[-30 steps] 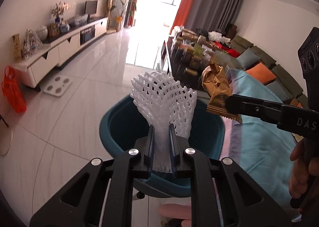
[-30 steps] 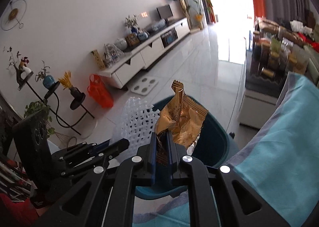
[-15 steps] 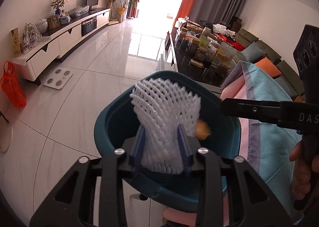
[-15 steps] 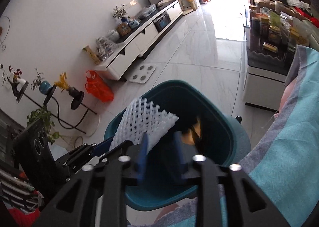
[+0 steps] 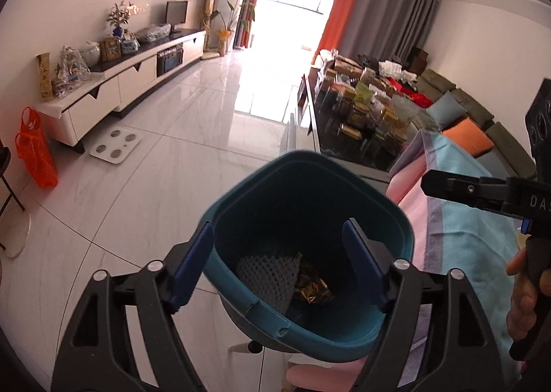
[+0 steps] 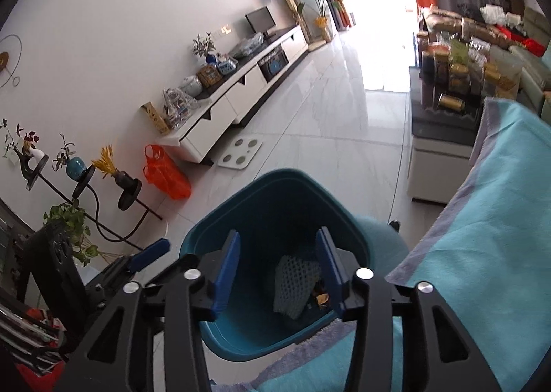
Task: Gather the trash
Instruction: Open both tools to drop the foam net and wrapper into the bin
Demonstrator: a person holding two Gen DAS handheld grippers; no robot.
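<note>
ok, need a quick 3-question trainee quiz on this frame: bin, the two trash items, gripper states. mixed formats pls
1. True or false: the white foam net lies inside the teal bin.
2. Multiple choice: the gold wrapper is (A) clamped in the right gripper, (B) in the bin beside the net, (C) on the blue blanket.
3. Fill in: the left gripper has its jaws ____, with nothing between them; they have just been opening.

Key: 1 true; 2 B; 3 open.
</note>
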